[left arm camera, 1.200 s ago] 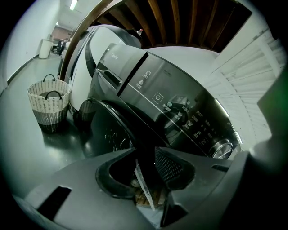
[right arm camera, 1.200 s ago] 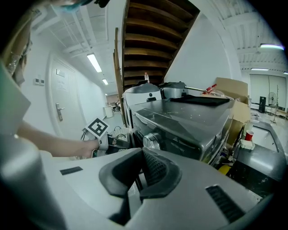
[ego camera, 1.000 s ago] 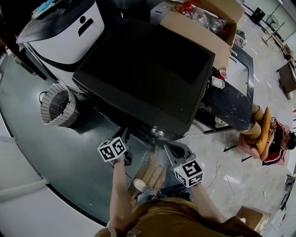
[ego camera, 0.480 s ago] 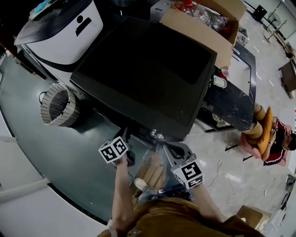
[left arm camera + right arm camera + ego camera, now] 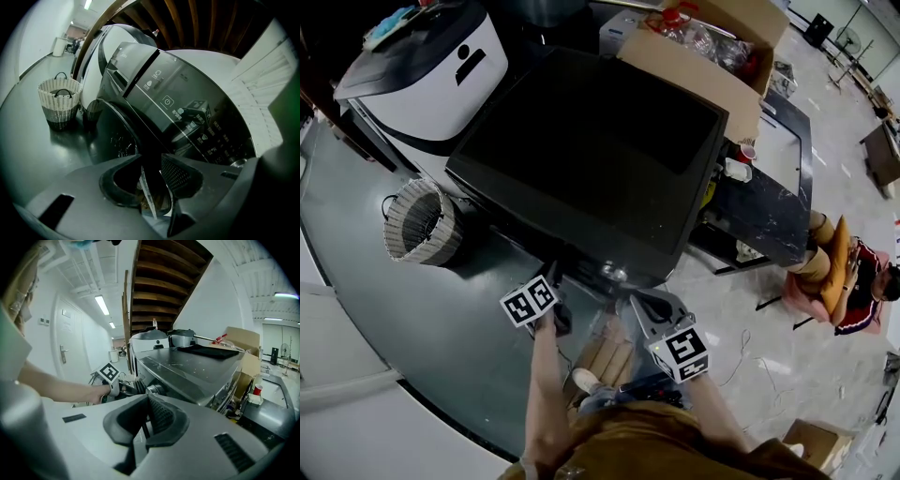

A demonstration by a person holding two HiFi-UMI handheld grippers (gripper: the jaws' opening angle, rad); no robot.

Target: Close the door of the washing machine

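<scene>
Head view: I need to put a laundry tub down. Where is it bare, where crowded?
Bare: the washer top, between white machine and box; the floor between basket and left gripper. Crowded: inside the box, and the table edge by the cup.

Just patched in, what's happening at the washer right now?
A person stands at the front of the dark washing machine with a gripper in each hand. The left gripper appears clamped on the edge of the door, which is swung out and not yet shut. The right gripper hovers near the machine's front, its jaws together on nothing.
</scene>
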